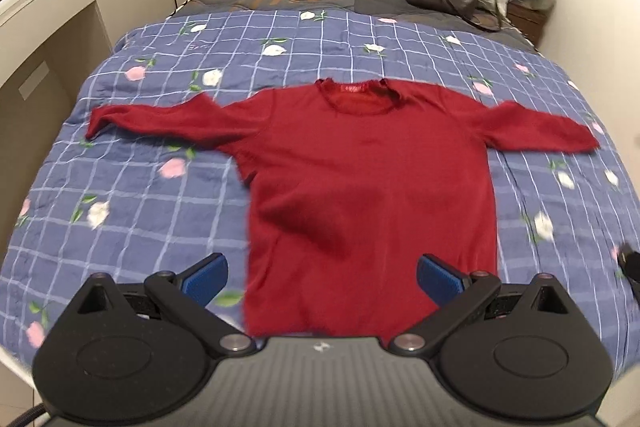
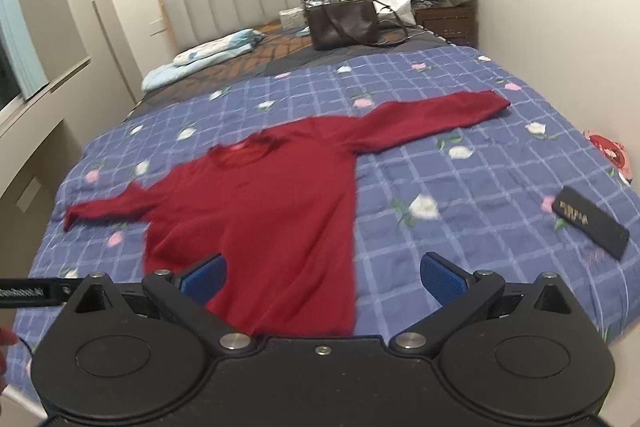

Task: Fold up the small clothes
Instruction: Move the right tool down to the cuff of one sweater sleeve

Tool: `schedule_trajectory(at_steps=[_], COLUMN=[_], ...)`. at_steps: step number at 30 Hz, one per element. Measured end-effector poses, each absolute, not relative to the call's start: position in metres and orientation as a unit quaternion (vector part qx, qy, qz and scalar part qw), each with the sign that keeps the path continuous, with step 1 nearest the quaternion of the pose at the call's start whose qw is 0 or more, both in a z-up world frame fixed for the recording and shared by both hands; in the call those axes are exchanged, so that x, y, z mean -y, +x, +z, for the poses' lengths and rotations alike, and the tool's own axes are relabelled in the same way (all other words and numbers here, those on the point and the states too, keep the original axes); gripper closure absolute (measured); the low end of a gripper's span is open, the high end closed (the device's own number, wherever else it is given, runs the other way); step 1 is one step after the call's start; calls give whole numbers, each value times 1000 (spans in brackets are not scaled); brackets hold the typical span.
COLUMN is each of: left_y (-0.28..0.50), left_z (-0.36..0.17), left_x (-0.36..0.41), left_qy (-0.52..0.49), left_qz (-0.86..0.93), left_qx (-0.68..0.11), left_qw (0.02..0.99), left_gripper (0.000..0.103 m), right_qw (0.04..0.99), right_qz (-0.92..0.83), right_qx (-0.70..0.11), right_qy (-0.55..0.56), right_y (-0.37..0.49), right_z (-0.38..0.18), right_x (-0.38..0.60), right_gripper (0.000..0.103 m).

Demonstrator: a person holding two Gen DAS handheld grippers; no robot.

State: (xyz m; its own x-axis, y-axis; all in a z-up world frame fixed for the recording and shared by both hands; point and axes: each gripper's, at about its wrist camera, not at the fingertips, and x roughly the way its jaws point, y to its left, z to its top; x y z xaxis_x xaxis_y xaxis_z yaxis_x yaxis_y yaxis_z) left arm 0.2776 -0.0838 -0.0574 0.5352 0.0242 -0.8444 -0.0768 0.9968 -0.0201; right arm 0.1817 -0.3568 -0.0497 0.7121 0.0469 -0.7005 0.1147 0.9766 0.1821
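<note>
A dark red long-sleeved sweater lies flat on the blue checked floral quilt, collar toward the headboard and both sleeves spread out sideways. My left gripper hovers open above the hem, its blue pads wide apart and holding nothing. In the right wrist view the same sweater lies left of centre. My right gripper is open above the sweater's lower right corner, with nothing between its blue pads.
A flat black box lies on the quilt to the right. A brown handbag, bags and clutter sit by the headboard, with folded light-blue bedding at the far left. Cabinets line the left wall.
</note>
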Motion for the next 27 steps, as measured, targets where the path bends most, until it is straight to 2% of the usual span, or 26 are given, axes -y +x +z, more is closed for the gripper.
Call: schedule_trajectory(at_steps=[8, 15, 27], left_y=[417, 505, 592], left_z=[-94, -133, -195], left_x=[161, 224, 274], left_qy=[-22, -17, 14], left_qz=[67, 68, 75], left_qx=[-497, -507, -499], left_qw=[865, 859, 863], left_gripper=[0, 0, 0], right_qw=[905, 896, 889], right_qz=[-62, -108, -132], right_qx=[-404, -415, -419], right_qy=[118, 114, 129], right_y=[320, 427, 507], right_z=[-86, -121, -173], right_x=[469, 552, 614], right_gripper=[0, 0, 0])
